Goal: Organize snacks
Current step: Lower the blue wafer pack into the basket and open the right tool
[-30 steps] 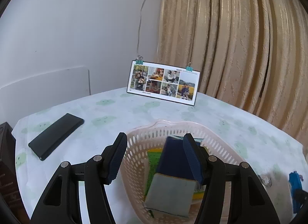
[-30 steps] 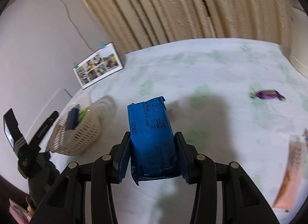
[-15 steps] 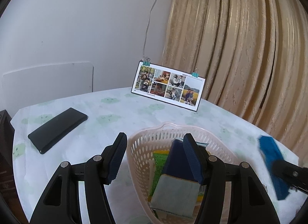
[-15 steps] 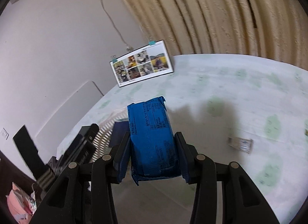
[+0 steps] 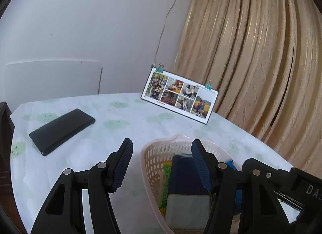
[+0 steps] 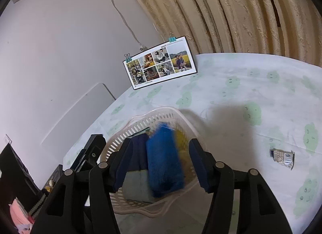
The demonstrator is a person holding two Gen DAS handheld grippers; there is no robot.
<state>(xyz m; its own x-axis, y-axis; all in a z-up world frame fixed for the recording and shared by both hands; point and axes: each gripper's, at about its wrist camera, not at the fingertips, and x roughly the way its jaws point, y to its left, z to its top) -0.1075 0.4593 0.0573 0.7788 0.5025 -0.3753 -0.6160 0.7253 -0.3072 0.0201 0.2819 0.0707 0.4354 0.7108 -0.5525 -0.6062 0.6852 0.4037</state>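
Note:
A pale perforated basket (image 5: 153, 149) (image 6: 161, 111) stands on the tablecloth with several snack packs in it, among them a dark navy pack (image 5: 185, 173) and a green one (image 5: 166, 175). My right gripper (image 6: 161, 143) hangs open right above the basket. A blue snack pack (image 6: 164, 161), blurred, is loose between the spread fingers and over the other packs. My left gripper (image 5: 162, 147) is open and holds nothing, over the basket's left rim. The right gripper's black body (image 5: 261, 173) shows at the basket's right side.
A black phone (image 5: 62, 131) lies on the table to the left. A clipped photo card (image 5: 179, 95) (image 6: 161, 63) stands at the back by the beige curtain (image 5: 251, 53). One small wrapped candy (image 6: 282, 157) lies on the cloth to the right.
My right gripper carried the blue pack from the table's right over the basket, then opened and let it go. The left gripper stayed open by the basket.

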